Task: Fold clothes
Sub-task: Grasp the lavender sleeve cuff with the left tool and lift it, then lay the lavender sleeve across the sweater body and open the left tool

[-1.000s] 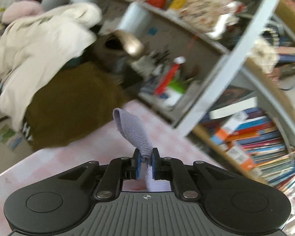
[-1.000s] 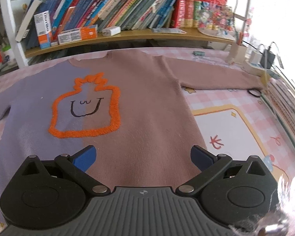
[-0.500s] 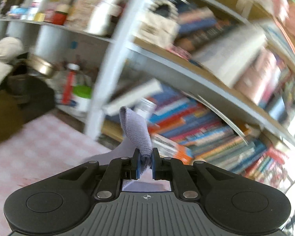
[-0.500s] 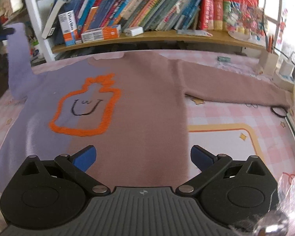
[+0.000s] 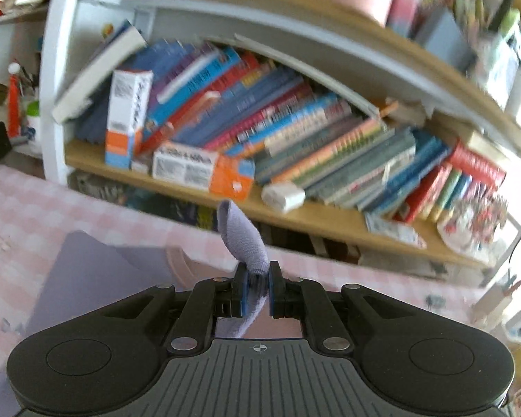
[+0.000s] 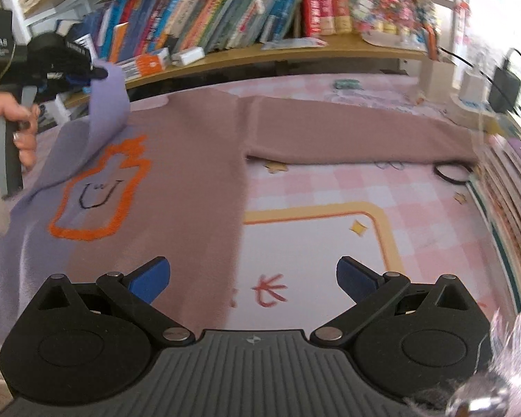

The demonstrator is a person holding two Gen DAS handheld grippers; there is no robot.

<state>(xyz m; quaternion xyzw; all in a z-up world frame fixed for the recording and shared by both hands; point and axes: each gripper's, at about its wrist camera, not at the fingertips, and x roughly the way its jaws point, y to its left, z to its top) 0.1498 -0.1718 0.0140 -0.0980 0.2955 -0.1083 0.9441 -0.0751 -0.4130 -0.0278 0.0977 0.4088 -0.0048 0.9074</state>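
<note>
Blurred shelves, cropped cloth

Book spines (image 5: 295, 132) on the shelf smear with motion, their titles unreadable. The sweater (image 6: 191, 187) runs under the right tongs' body and off the left edge, its hem hidden. The lilac sleeve (image 5: 246, 243) disappears between the left tongs' pads. A shiny blurred object (image 6: 482, 392) at the bottom right corner is unidentifiable.

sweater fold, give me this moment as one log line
step: folding left sleeve | left gripper: shut on lilac sleeve, lifted above sweater | right gripper: open, empty, over hem | right sleeve: flat on table
</note>
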